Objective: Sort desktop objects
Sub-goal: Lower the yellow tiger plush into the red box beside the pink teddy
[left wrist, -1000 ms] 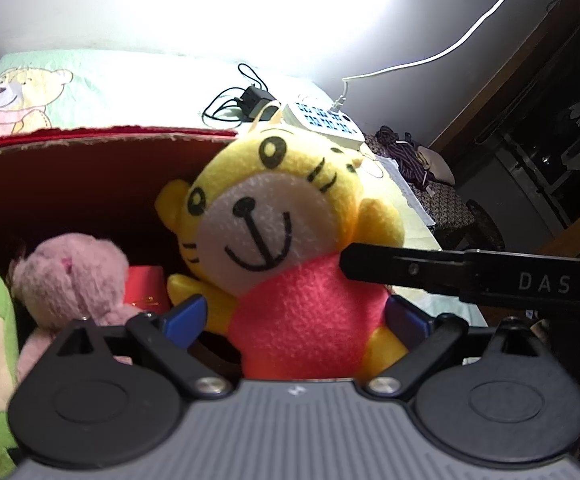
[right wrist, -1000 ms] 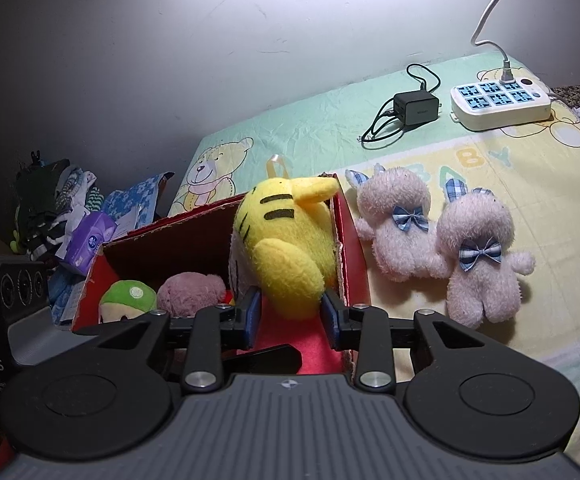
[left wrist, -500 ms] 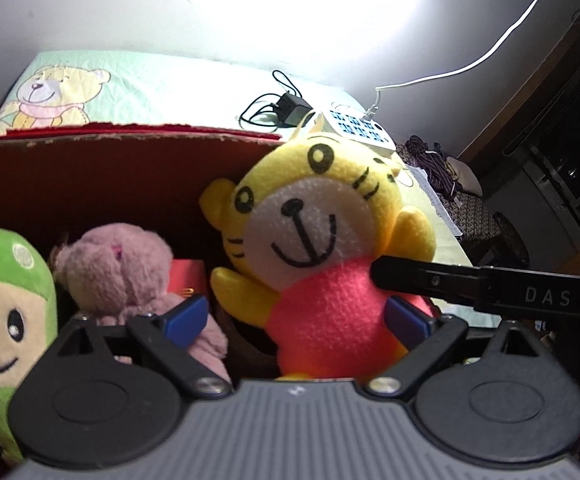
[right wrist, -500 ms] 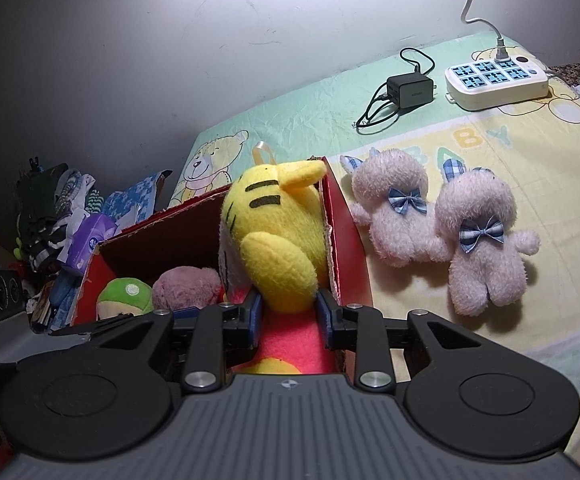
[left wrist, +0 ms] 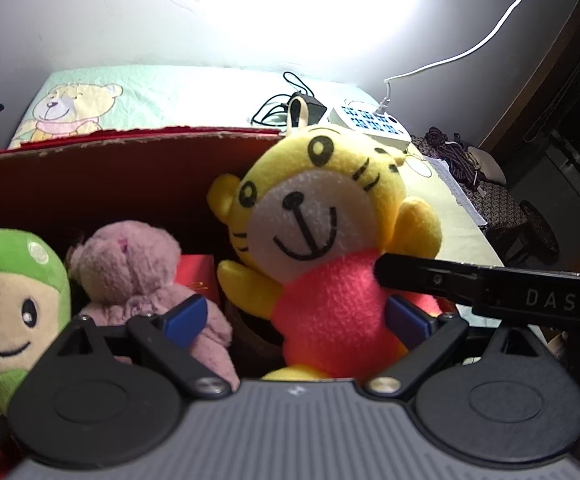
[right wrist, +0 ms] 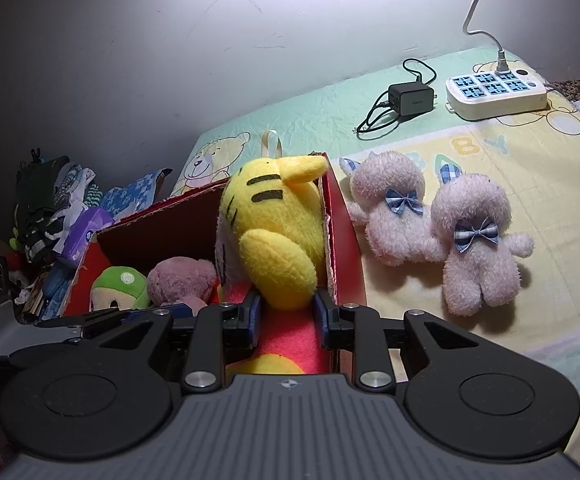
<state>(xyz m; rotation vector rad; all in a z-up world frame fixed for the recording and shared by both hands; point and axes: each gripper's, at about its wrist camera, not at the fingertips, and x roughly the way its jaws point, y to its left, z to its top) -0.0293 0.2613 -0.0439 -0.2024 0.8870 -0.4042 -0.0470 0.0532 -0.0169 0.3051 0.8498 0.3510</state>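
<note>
A yellow tiger plush [left wrist: 322, 240] in a red top sits upright at the right end of the red cardboard box [left wrist: 129, 140]. My right gripper [right wrist: 285, 314] reaches in from the tiger's side. Its jaws are closing, with the blue pads pressed on the tiger's [right wrist: 273, 240] arm and body. In the left wrist view one black finger of it [left wrist: 430, 276] lies against the tiger's flank. My left gripper [left wrist: 297, 320] faces the tiger, open wide, its pads not gripping. A green plush [left wrist: 13, 292] and a pink plush [left wrist: 129, 264] lie in the box to the left.
Two pale pink bunnies with blue bows [right wrist: 394, 216] [right wrist: 478, 248] lie on the bear-print sheet right of the box [right wrist: 342, 248]. A white power strip [right wrist: 496, 90] and a black charger [right wrist: 412, 98] sit by the wall. Clothes and clutter [right wrist: 49, 208] pile up left of the box.
The right jaws have drawn closer around the tiger. The left view has swung, so the tiger sits further right and more of the green plush shows.
</note>
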